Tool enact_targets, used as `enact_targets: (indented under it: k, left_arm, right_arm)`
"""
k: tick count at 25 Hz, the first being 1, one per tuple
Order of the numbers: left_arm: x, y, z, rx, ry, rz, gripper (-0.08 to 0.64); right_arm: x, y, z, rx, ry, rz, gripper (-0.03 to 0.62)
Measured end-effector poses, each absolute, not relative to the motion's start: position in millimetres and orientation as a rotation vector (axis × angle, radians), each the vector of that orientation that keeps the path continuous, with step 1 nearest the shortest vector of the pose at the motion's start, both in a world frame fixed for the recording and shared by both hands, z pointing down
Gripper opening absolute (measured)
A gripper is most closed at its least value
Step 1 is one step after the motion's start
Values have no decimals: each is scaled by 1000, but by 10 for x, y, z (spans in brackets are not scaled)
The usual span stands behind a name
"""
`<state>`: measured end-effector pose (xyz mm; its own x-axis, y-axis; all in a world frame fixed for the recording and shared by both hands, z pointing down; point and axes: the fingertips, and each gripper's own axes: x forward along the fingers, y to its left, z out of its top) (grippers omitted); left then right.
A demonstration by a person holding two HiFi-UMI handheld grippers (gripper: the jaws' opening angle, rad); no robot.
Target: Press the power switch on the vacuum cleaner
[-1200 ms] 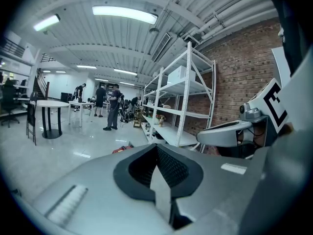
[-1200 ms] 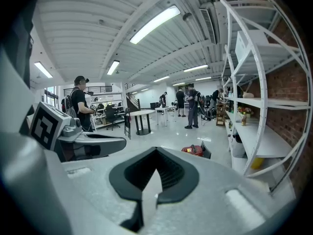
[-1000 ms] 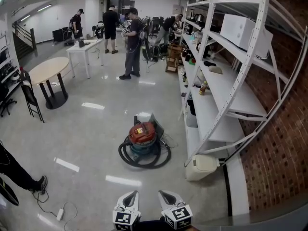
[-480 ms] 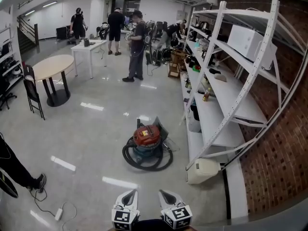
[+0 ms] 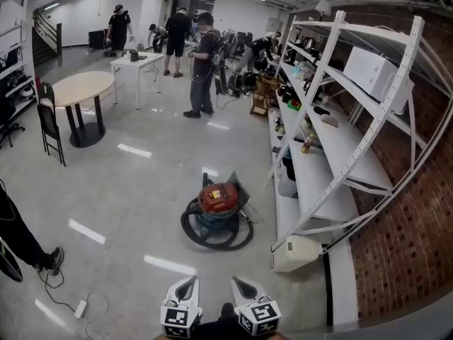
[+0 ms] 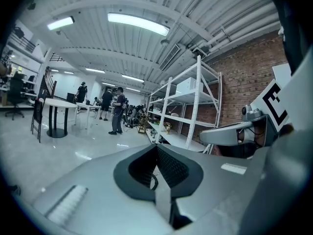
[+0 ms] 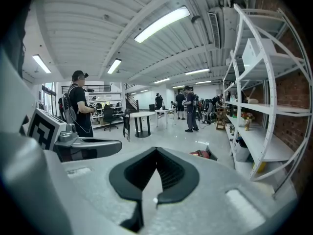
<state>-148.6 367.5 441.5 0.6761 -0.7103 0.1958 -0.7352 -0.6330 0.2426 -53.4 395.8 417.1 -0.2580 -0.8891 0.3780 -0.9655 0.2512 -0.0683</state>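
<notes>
Left gripper [image 6: 157, 150] and right gripper [image 7: 156, 154] each have their jaws pressed together, nothing between them; in the head view they sit side by side at bottom centre. A white shelving rack [image 5: 333, 140] fills the right side against a brick wall. A round table [image 5: 78, 87] stands at upper left. The red-topped vacuum cleaner [image 5: 216, 200] sits on the floor at centre frame, well apart from both grippers, its black hose [image 5: 212, 241] coiled around the base.
</notes>
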Motion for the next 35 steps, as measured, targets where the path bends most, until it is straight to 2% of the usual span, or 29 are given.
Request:
enact_targets:
  k: [15,35]
  left_arm:
    - [-1453,3081,4577,2529,-1307,225,15]
    - [-335,1965,4453,2487,-1401,341,15]
  right_arm:
    - [-344,3246,4333,1646,-2333,471,-8]
    - [894,2010,4401,1582,-2416,485,-8]
